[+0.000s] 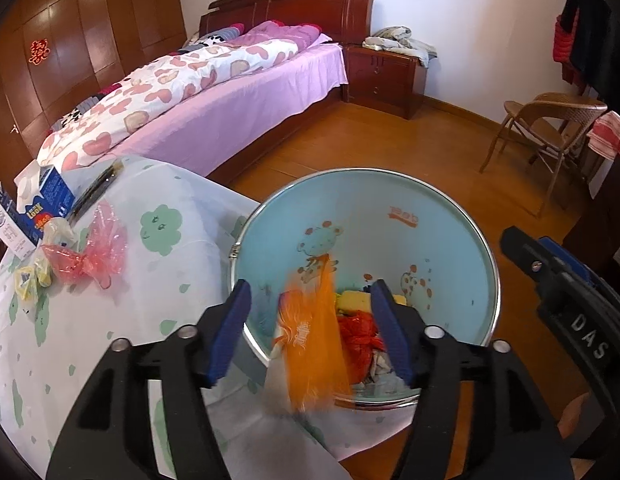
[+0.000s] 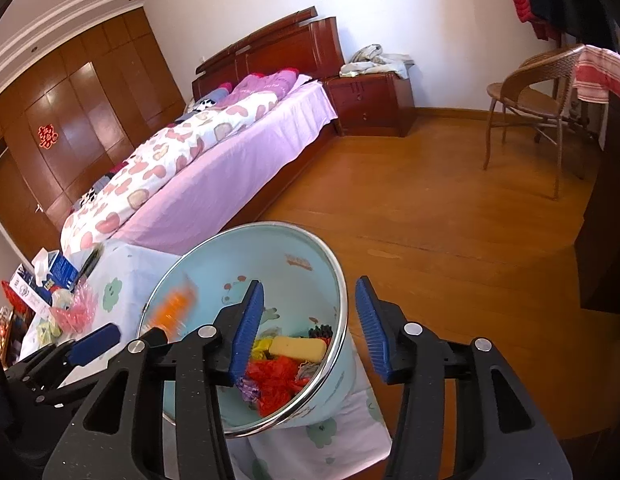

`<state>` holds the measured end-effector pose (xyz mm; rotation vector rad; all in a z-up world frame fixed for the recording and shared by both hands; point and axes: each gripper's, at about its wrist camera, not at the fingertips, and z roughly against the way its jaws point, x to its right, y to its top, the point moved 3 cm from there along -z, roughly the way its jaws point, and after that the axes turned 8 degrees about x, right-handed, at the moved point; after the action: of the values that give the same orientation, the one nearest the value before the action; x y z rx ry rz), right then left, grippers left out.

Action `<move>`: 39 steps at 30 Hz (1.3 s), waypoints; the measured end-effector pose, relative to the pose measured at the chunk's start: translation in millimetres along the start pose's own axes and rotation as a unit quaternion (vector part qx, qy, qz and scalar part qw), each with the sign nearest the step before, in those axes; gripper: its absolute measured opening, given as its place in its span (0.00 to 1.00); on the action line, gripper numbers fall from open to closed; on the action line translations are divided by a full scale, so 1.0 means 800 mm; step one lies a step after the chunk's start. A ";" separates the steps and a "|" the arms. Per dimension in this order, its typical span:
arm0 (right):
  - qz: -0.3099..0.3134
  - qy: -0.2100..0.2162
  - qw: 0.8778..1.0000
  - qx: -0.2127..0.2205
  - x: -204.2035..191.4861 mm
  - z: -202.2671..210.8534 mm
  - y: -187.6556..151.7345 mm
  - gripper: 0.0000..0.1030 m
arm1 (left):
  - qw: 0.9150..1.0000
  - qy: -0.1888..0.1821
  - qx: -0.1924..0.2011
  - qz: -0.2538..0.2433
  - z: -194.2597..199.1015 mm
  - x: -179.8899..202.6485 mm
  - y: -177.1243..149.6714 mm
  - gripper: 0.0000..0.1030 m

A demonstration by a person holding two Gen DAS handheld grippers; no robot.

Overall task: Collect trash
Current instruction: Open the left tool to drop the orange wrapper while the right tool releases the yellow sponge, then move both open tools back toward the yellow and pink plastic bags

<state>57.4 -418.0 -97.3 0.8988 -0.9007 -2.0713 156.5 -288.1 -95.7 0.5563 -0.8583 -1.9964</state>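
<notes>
Hovering my left gripper (image 1: 310, 332) over the pale blue bin (image 1: 462, 216), I have its jaws spread wide, with a blurred orange wrapper (image 1: 312, 344) between them, apparently dropping free. My right gripper (image 2: 310, 328), also wide open, straddles the bin's rim, which looks tilted. I judge a nudge could tip it. Pink cellophane (image 1: 86, 252) waits on the table (image 1: 110, 340).

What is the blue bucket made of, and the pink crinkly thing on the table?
The bucket looks like painted metal or plastic, smooth, with a shiny silvery rim. The pink crinkly thing seems thin see-through plastic film: it is glossy and creased.
</notes>
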 end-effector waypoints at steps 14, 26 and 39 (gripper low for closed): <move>0.020 -0.014 0.999 0.029 -0.016 0.022 0.009 0.81 | 0.999 0.033 0.026 0.030 0.035 -0.046 -0.005 0.90; 0.072 -0.007 0.997 0.021 -0.058 0.036 -0.001 0.86 | 0.994 0.082 0.032 0.059 0.070 -0.119 -0.031 0.94; 0.137 0.045 0.990 0.005 -0.156 0.041 -0.036 0.86 | 0.987 0.122 0.008 0.104 0.085 -0.224 -0.075 0.94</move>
<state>86.8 -292.9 -64.3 0.8158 -0.9306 -1.7806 173.0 -88.2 -84.4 0.6763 -0.7484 -1.6935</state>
